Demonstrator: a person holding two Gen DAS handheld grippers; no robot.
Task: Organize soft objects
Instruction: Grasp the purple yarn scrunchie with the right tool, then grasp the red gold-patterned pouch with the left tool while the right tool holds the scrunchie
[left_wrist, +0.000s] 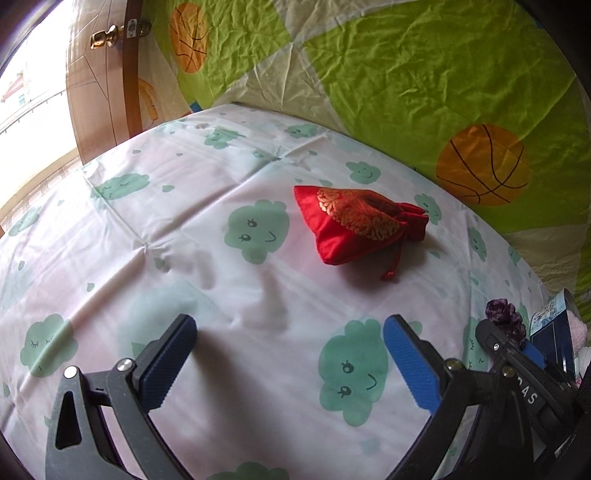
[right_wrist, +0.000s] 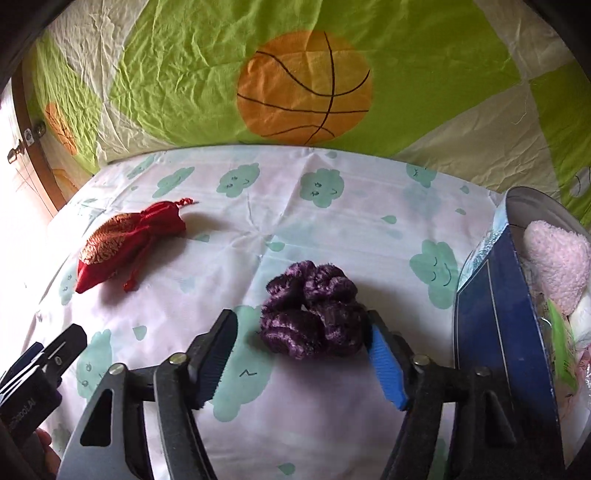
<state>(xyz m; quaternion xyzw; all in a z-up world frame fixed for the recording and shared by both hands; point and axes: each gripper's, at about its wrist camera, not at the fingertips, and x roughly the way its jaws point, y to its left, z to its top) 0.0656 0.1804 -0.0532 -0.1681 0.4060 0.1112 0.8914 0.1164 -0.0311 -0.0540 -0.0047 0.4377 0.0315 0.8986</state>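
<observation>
A purple velvet scrunchie (right_wrist: 310, 310) lies on the white cloud-print sheet (right_wrist: 332, 406). My right gripper (right_wrist: 301, 325) straddles it. The right pad touches its edge, and a gap shows between it and the left pad, so the jaws are open around it. A red drawstring pouch (left_wrist: 354, 225) with gold embroidery lies farther out on the sheet, ahead of my left gripper (left_wrist: 290, 325), which hangs open and empty above the sheet. The right wrist view has the pouch (right_wrist: 125, 243) at left. The left wrist view catches the scrunchie (left_wrist: 506, 317) and right gripper (left_wrist: 513, 339) at its right edge.
A dark blue box (right_wrist: 495, 314) stands at the right with a pink plush piece (right_wrist: 557, 266) and other soft items inside. A green quilt with basketball prints (right_wrist: 303, 88) rises behind the sheet. A wooden door with a brass knob (left_wrist: 105, 37) is at far left.
</observation>
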